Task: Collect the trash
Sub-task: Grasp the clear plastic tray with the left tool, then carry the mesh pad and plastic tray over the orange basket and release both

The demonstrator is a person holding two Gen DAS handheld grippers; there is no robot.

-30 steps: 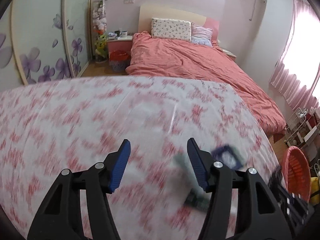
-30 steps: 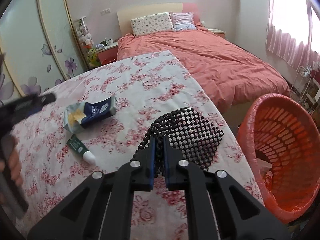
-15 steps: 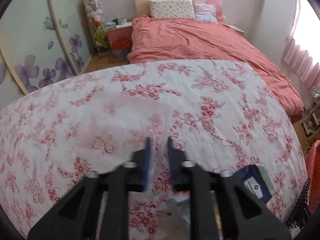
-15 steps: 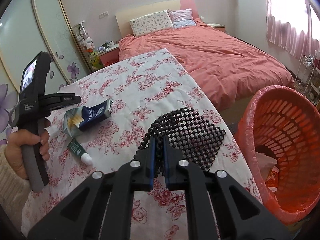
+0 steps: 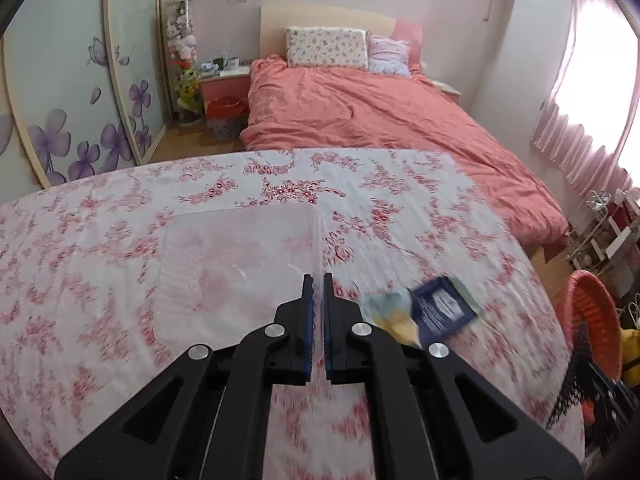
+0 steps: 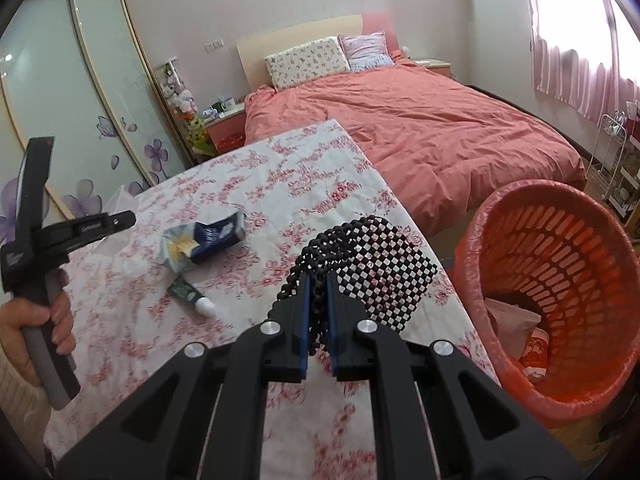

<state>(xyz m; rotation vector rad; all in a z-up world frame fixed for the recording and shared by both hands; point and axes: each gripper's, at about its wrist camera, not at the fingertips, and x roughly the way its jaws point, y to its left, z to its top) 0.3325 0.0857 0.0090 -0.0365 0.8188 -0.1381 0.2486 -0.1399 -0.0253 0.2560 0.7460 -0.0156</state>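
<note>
A clear plastic tray (image 5: 240,264) hangs tilted over the flowered tablecloth (image 5: 400,200), and my left gripper (image 5: 317,280) is shut on its right edge. A blue and pale green packet (image 5: 440,312) lies just right of that gripper. My right gripper (image 6: 318,280) is shut on a black beaded mat (image 6: 384,264), which drapes over the table's right edge. The packet (image 6: 204,240) and a green tube with a white cap (image 6: 188,294) lie left of the mat. An orange plastic basket (image 6: 560,280) stands on the floor at the right, with some wrappers inside.
A person's hand (image 6: 36,320) holds the left gripper's handle at the table's left side. Beyond the table is a bed with a coral cover (image 6: 420,128). A wire rack (image 6: 616,160) stands past the basket. A small bin (image 5: 226,118) sits by the nightstand.
My left gripper went from open to shut on the clear tray's edge, and the tray now sits higher off the cloth. My right gripper, still holding the mat, shifted slightly.
</note>
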